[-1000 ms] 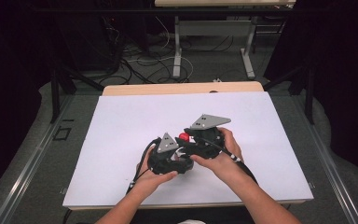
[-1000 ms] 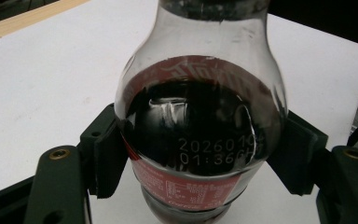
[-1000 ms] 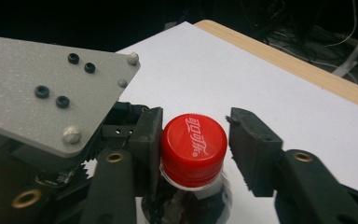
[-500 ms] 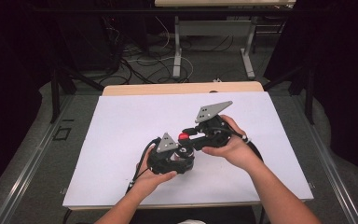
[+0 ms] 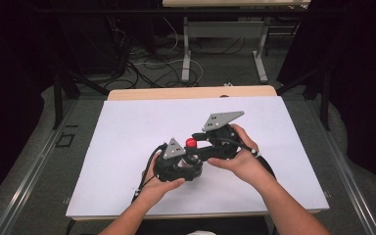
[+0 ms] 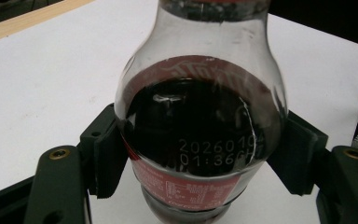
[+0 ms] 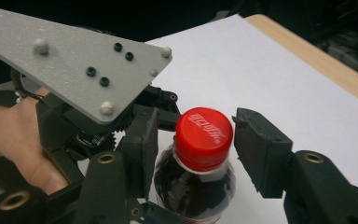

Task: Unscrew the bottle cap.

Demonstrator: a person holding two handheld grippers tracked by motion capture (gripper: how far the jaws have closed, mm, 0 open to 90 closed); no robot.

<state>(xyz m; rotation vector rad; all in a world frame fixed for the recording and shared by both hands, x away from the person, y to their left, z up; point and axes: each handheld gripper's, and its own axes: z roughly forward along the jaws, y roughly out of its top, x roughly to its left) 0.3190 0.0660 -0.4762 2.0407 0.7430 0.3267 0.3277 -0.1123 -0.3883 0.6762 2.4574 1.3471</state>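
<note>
A small cola bottle (image 5: 192, 157) with dark drink and a red cap (image 5: 191, 143) stands upright on the white sheet. My left gripper (image 5: 185, 165) is shut on its bulbous body; in the left gripper view both pads (image 6: 106, 158) press the bottle (image 6: 200, 126) from either side. My right gripper (image 5: 196, 142) reaches in from the right at cap height. Its jaws have just been opening. In the right gripper view the cap (image 7: 204, 133) sits between the pads (image 7: 261, 149) with a thin gap on the right side, so the right gripper (image 7: 199, 140) is open.
The white sheet (image 5: 127, 142) covers most of a wooden table (image 5: 191, 92). The left gripper's grey three-cornered plate (image 7: 74, 60) stands close beside the cap. Cables and table legs lie on the floor beyond the far edge.
The right hand and forearm swung out to the right around the cap, and the right jaws parted from it. The left gripper and the bottle stayed put.
</note>
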